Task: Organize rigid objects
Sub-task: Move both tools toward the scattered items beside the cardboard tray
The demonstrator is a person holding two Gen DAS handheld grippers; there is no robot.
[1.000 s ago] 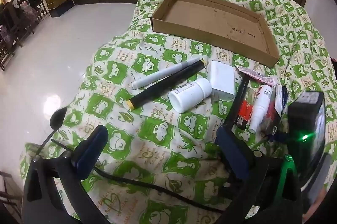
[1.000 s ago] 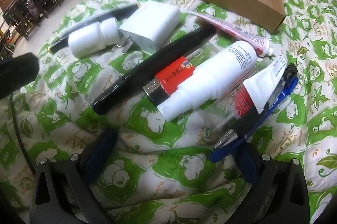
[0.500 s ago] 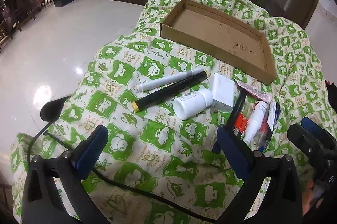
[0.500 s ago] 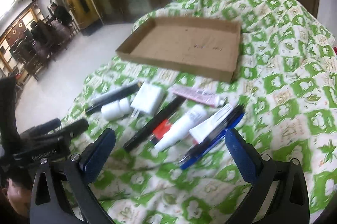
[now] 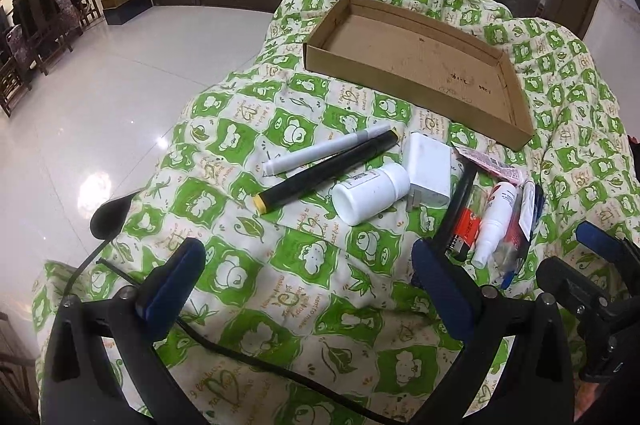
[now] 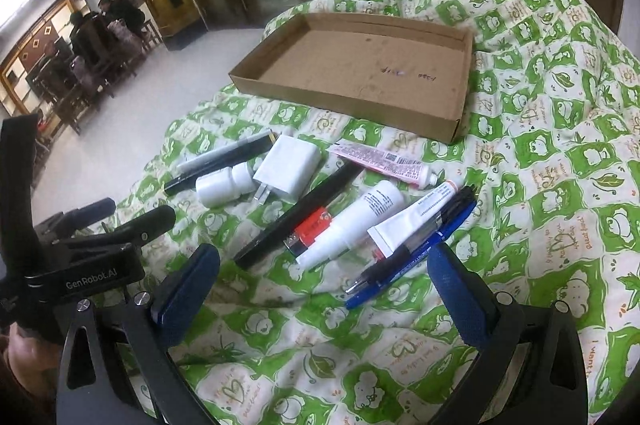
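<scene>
An empty cardboard tray (image 5: 516, 123) (image 6: 344, 103) lies at the far side of a green-and-white frog cloth. In front of it sits a row of small objects: a white marker (image 5: 320, 153), a black marker (image 5: 320, 177), a white pill bottle (image 5: 370, 193) (image 6: 224, 185), a white charger (image 5: 428, 169) (image 6: 290, 167), a pink tube (image 6: 380, 165), a long black stick (image 6: 300, 217), a red-and-black battery (image 6: 312, 231), a white spray bottle (image 6: 352, 221), a white tube (image 6: 412, 221) and pens (image 6: 408, 257). My left gripper (image 5: 308, 281) and right gripper (image 6: 324, 281) hover open, short of the row, holding nothing.
The cloth (image 5: 320, 265) drapes over a raised mound with a shiny white floor (image 5: 100, 97) to the left. A black cable (image 5: 248, 357) runs across the cloth near the left gripper. People sit on chairs (image 6: 100, 37) far left. Dark doors stand behind the tray.
Both grippers have pulled back and risen from the objects; the right one was close over the spray bottle and pens and now sees the whole row and tray. Nothing was picked up.
</scene>
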